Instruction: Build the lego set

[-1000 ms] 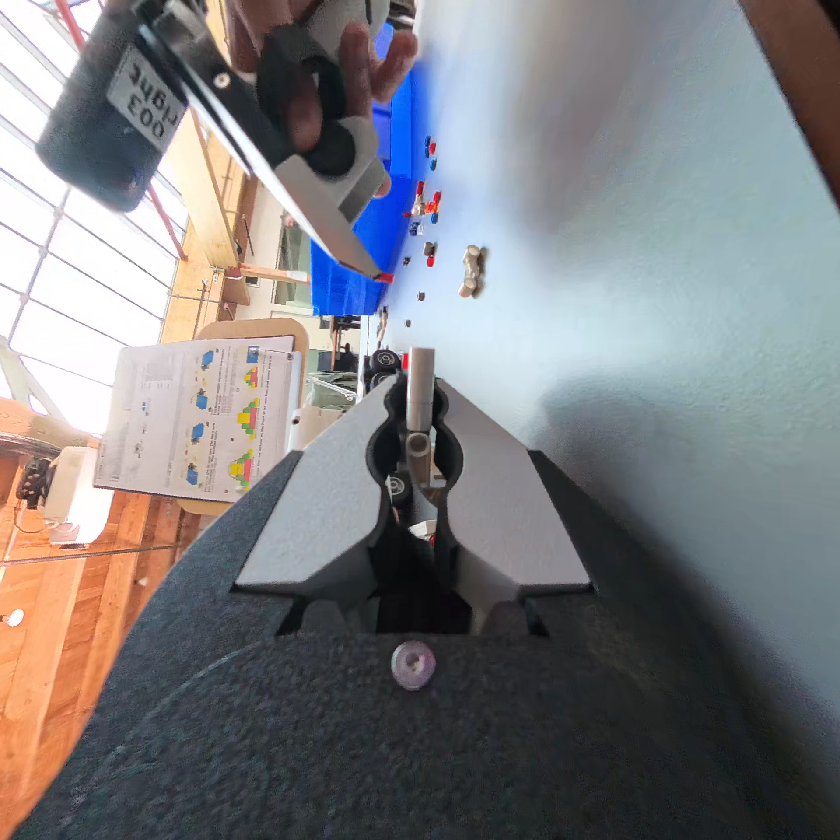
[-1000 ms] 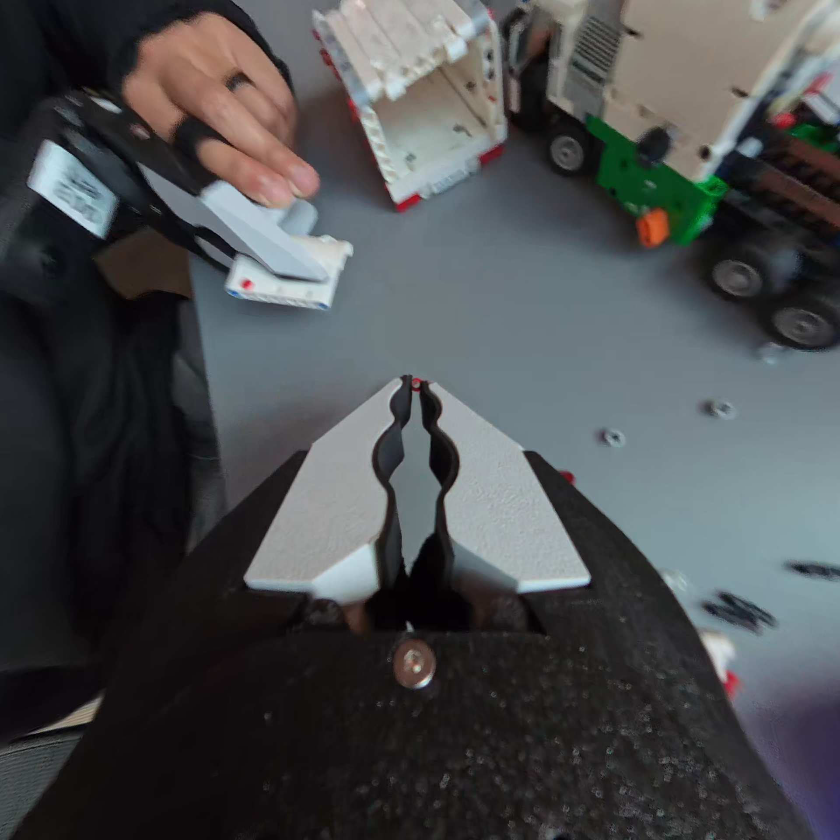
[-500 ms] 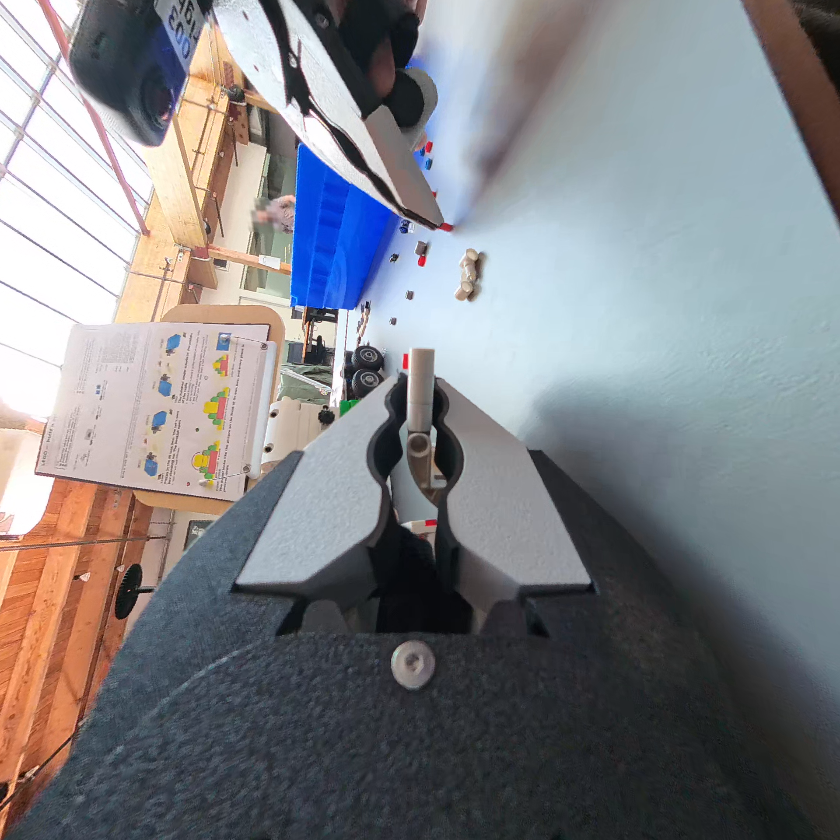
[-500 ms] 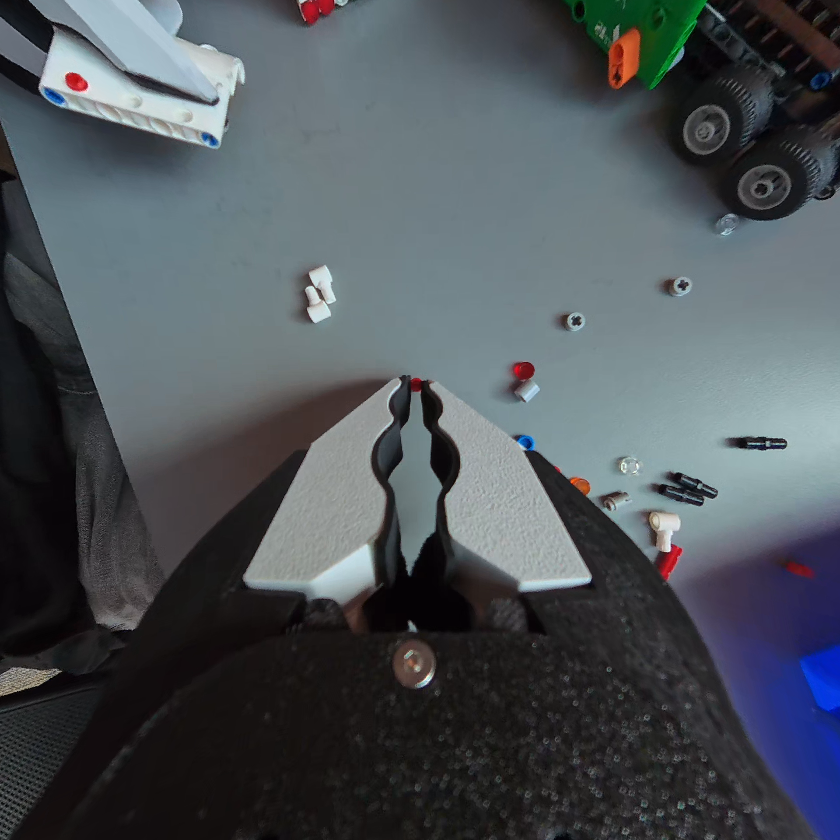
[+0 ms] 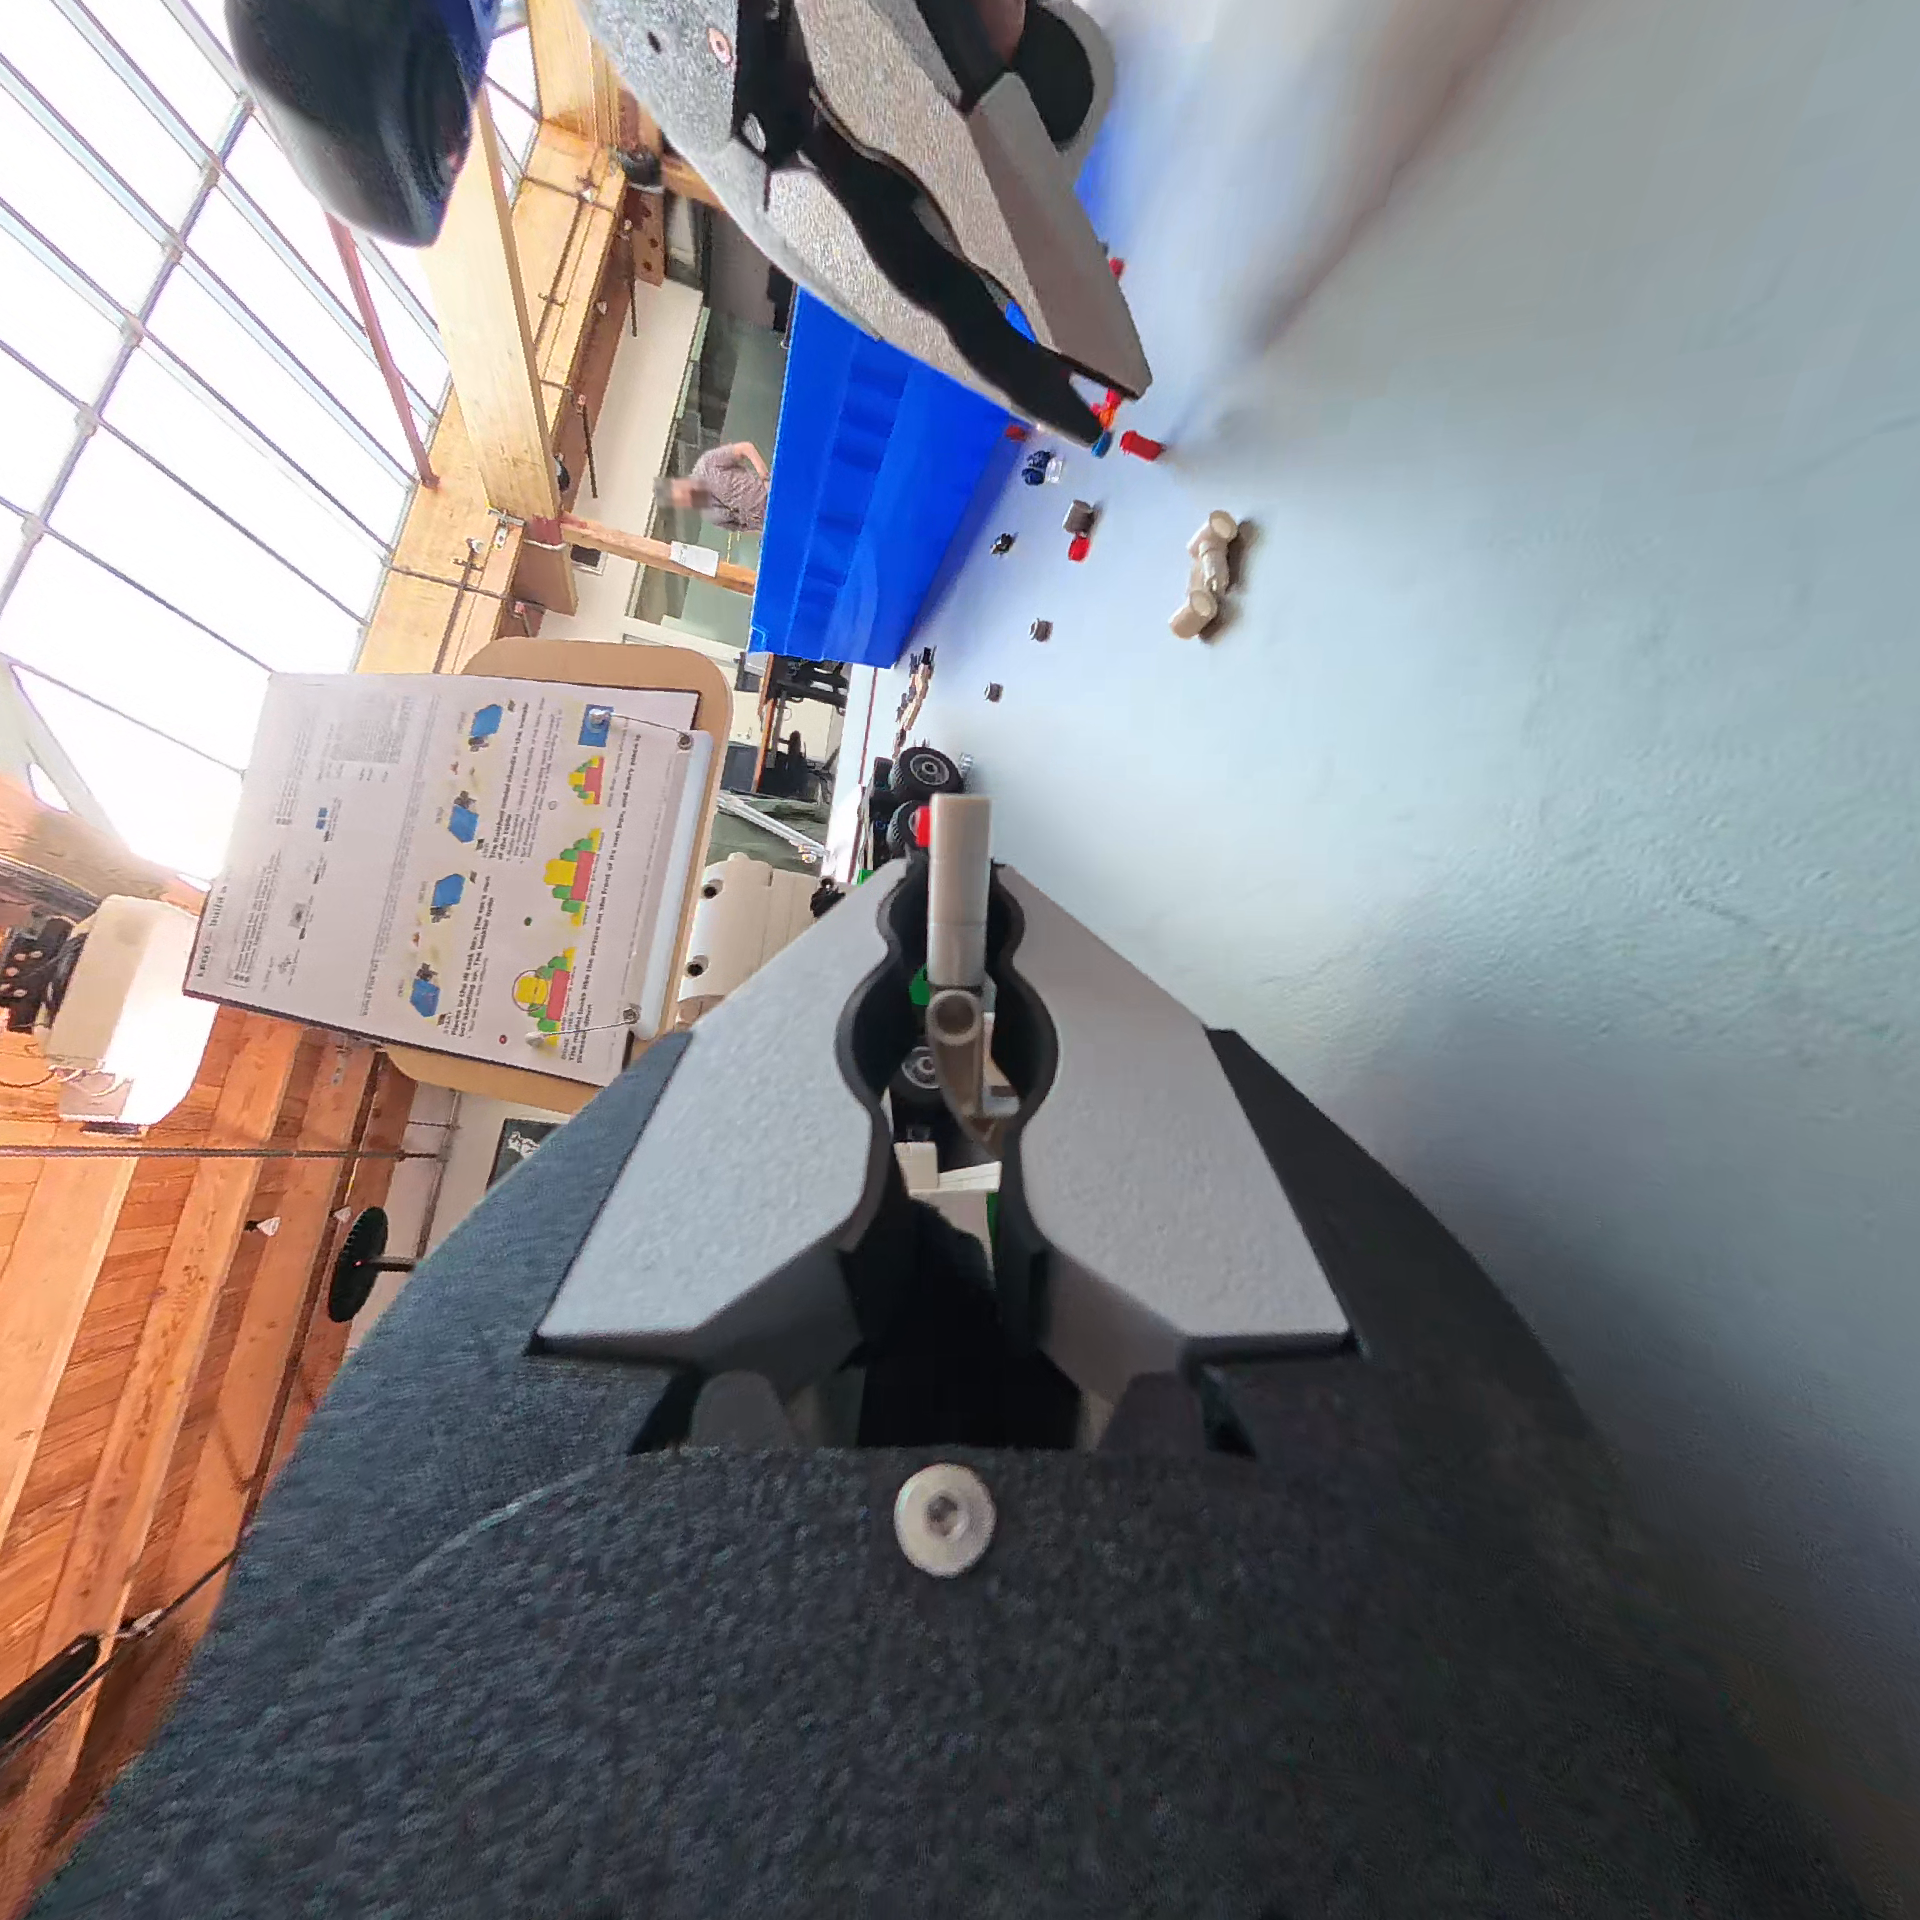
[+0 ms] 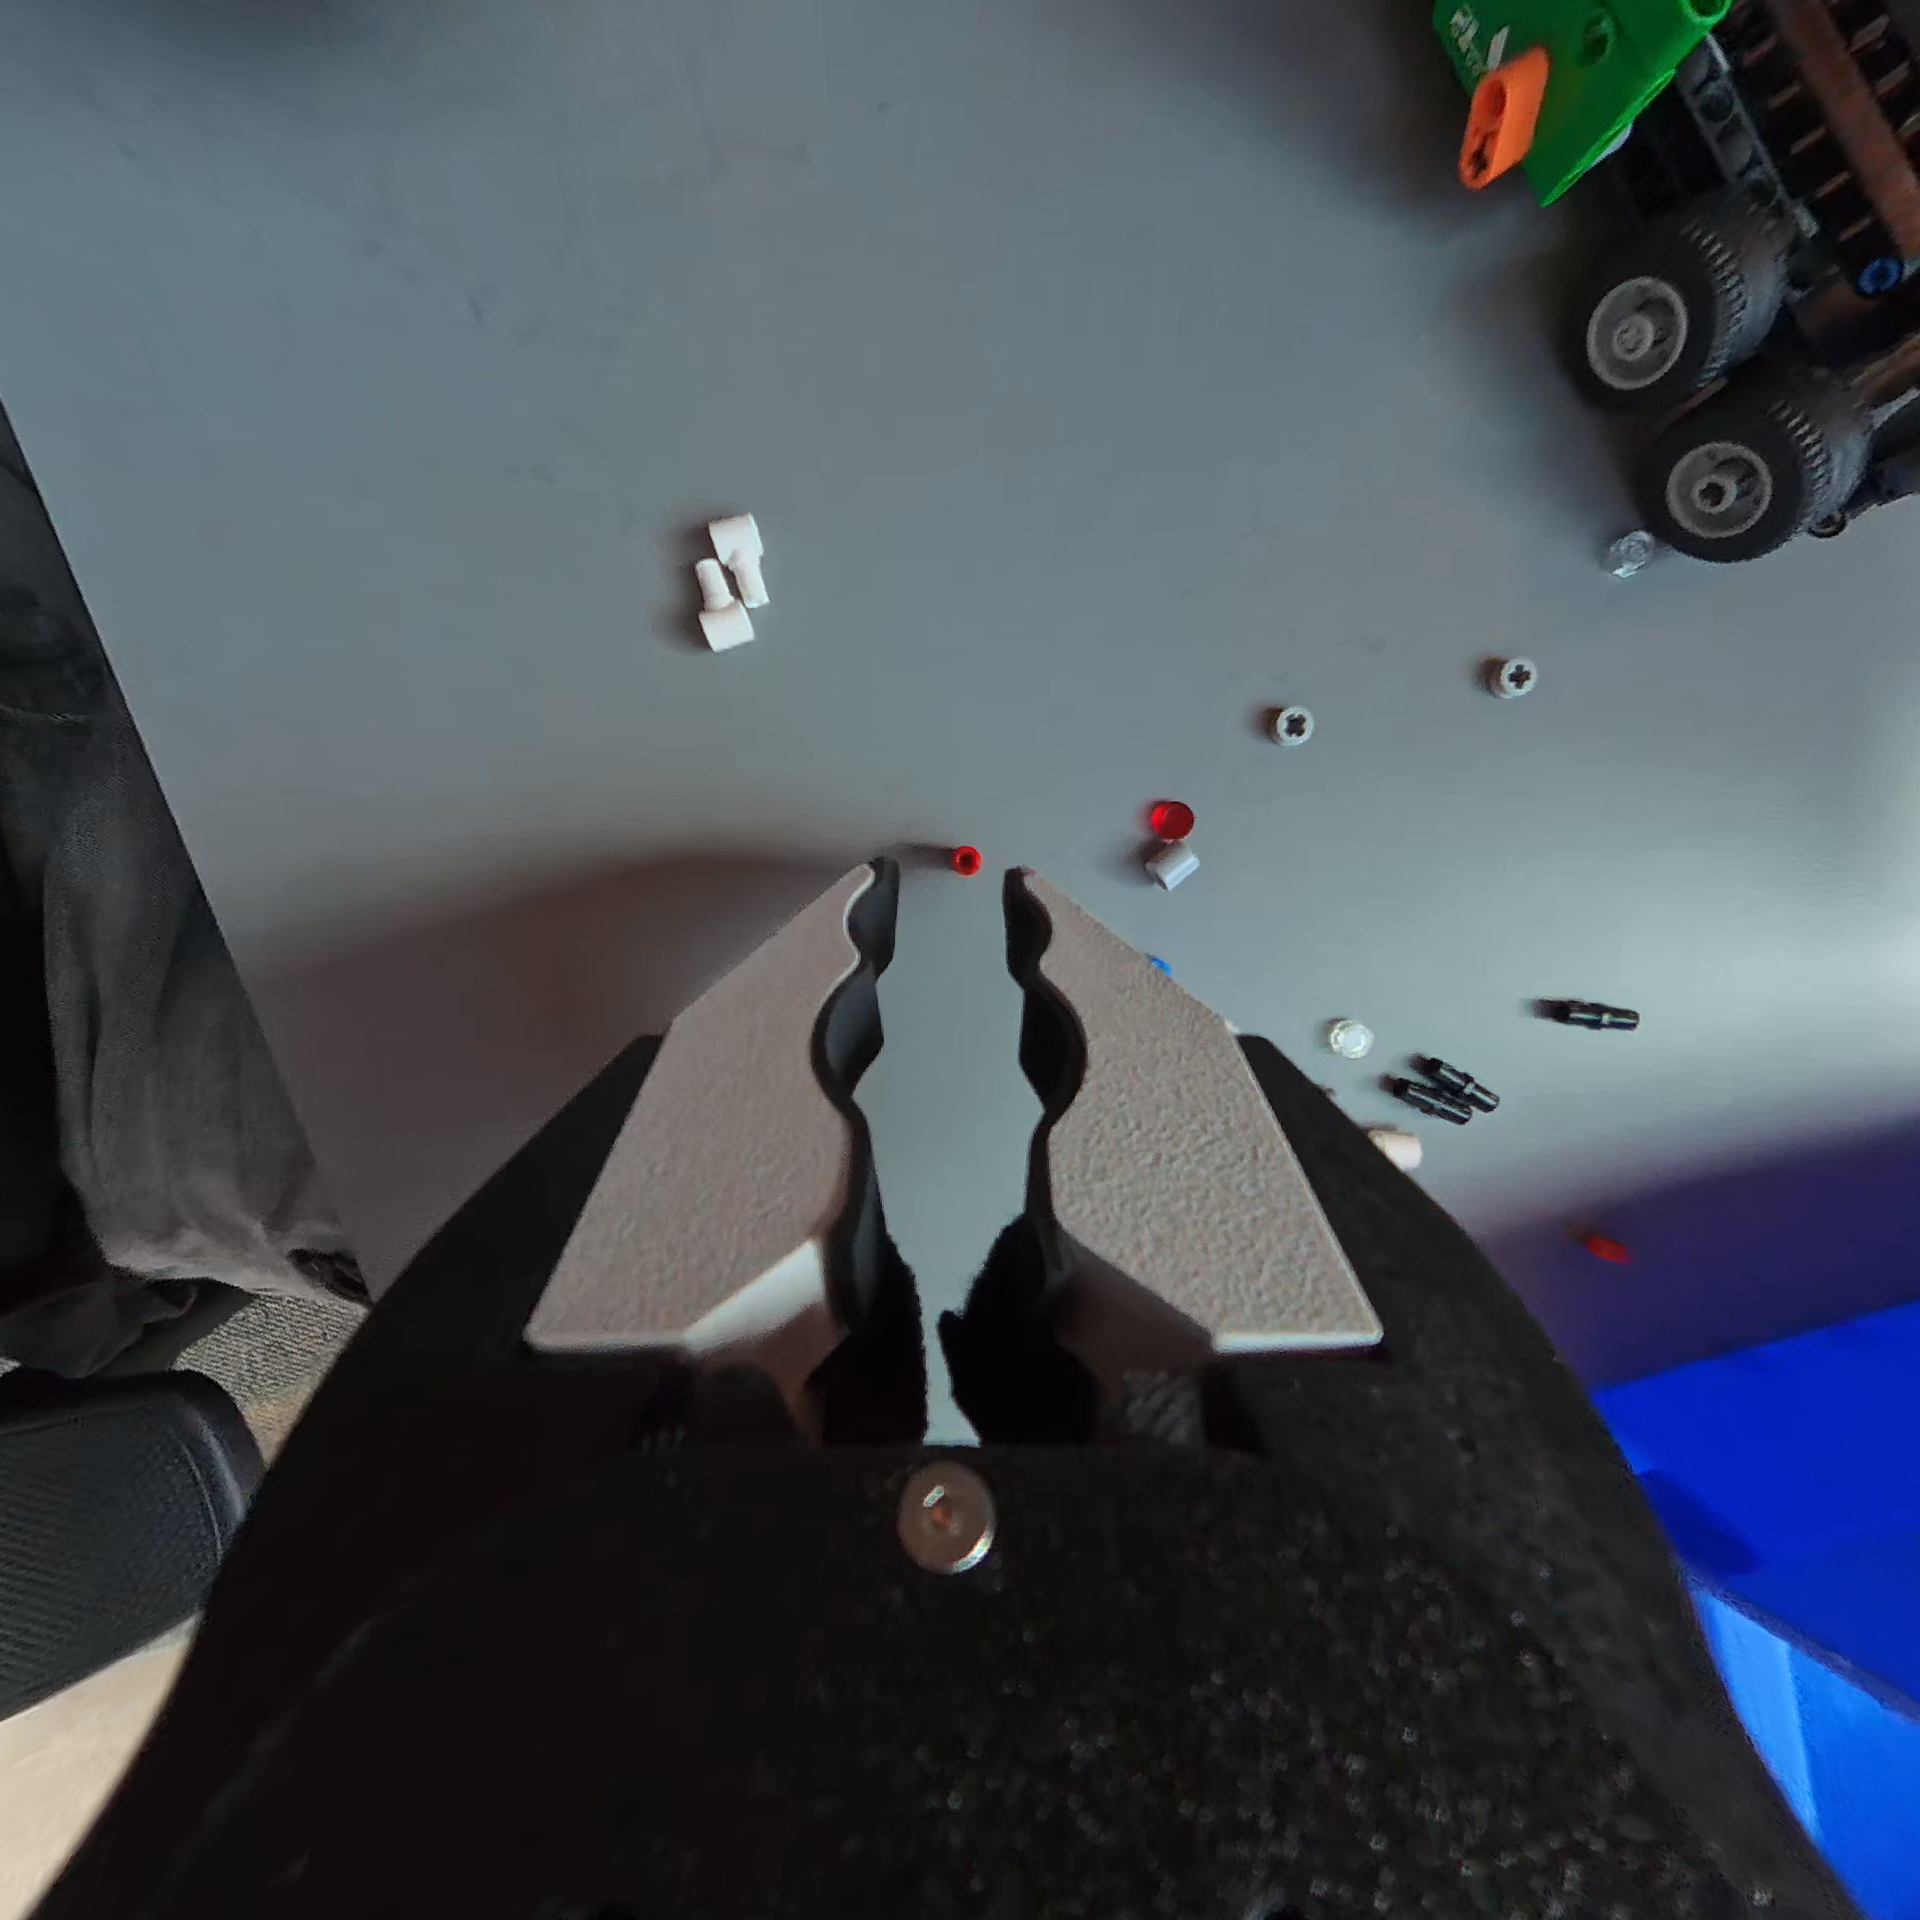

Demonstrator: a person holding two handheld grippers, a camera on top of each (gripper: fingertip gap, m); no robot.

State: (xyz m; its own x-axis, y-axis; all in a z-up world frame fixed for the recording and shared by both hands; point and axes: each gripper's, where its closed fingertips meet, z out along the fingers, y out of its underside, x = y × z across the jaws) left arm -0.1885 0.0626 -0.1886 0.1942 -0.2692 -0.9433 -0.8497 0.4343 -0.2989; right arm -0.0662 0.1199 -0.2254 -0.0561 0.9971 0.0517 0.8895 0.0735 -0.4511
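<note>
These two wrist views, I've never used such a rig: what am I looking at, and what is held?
No robot arm: a person holds one pincer tool in each hand, each with a camera looking along its fingers. The left view is tipped sideways; the left tool is shut on a white lego piece. The right tool looks down, open and empty, a small red pin just beyond its tips. On the grey table lie loose small parts, two white connectors and a part-built truck.
</note>
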